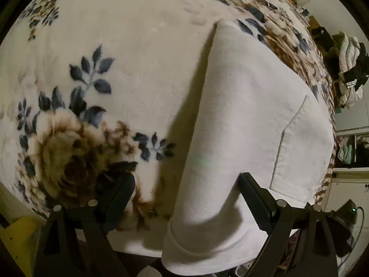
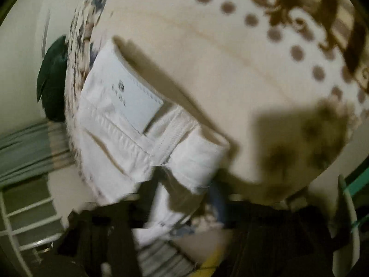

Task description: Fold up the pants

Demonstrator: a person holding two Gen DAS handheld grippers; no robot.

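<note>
White pants lie folded on a floral blanket, a back pocket showing at the right. My left gripper is open wide over their near end. A raised fold of the cloth sits between its fingers; the right finger touches the cloth and the left finger stands apart over the blanket. The right wrist view is blurred. It shows the waistband and white label of the pants on the blanket. My right gripper shows only as dark smears, with a strip of white cloth running down between them.
The blanket's edge drops off just right of the pants, with a pile of clothes and shelves beyond. A dark green thing and a white wire rack stand off the blanket's left edge.
</note>
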